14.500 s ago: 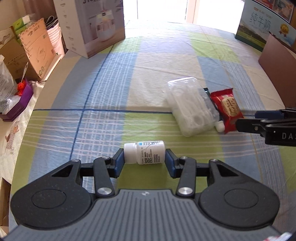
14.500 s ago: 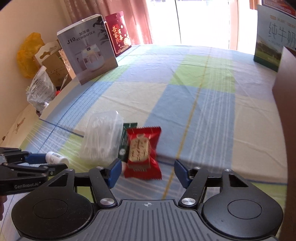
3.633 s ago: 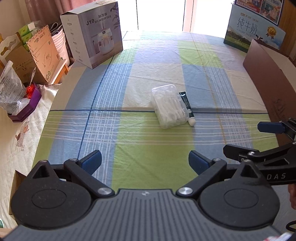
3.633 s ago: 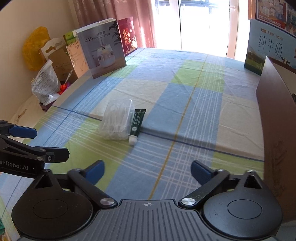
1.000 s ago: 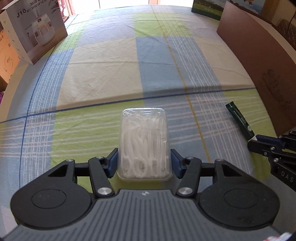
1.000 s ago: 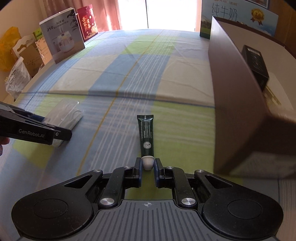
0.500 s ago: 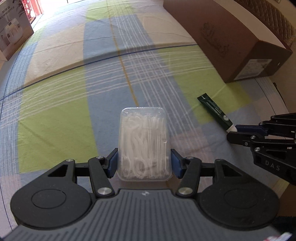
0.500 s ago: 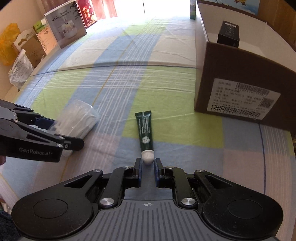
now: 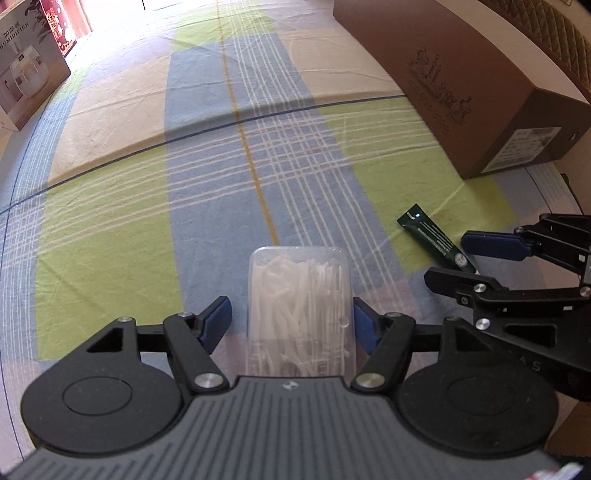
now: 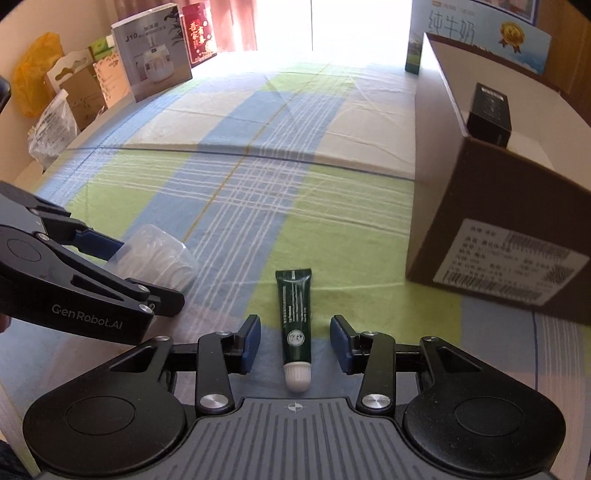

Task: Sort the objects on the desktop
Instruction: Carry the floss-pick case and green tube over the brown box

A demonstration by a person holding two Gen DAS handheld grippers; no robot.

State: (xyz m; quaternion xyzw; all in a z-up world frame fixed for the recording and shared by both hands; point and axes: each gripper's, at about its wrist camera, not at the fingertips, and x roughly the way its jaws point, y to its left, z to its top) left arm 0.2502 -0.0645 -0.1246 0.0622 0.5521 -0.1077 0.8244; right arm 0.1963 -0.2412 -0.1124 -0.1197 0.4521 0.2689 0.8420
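Observation:
A clear plastic box of floss picks [image 9: 299,306] lies on the plaid cloth between the fingers of my left gripper [image 9: 291,321]. Its jaws are opening: the left pad stands clear of the box and the right pad sits just beside it. A dark green tube [image 10: 294,306] with a white cap lies between the fingers of my right gripper [image 10: 295,343]. Those jaws are opening too, with gaps on both sides of the tube. In the left wrist view the tube [image 9: 432,236] lies by the right gripper [image 9: 469,262]. The right wrist view shows the picks box [image 10: 162,258] at the left gripper [image 10: 136,273].
An open brown cardboard box [image 10: 480,221] stands to the right with a small black box [image 10: 489,110] inside. A humidifier box [image 10: 155,62], a red box [image 10: 197,33] and bags [image 10: 48,122] line the far left. A milk carton box [image 10: 480,33] is behind.
Both grippers were shut, the left on the picks box and the right on the tube's cap. Both have let go, and the two things now rest on the cloth near the cardboard box.

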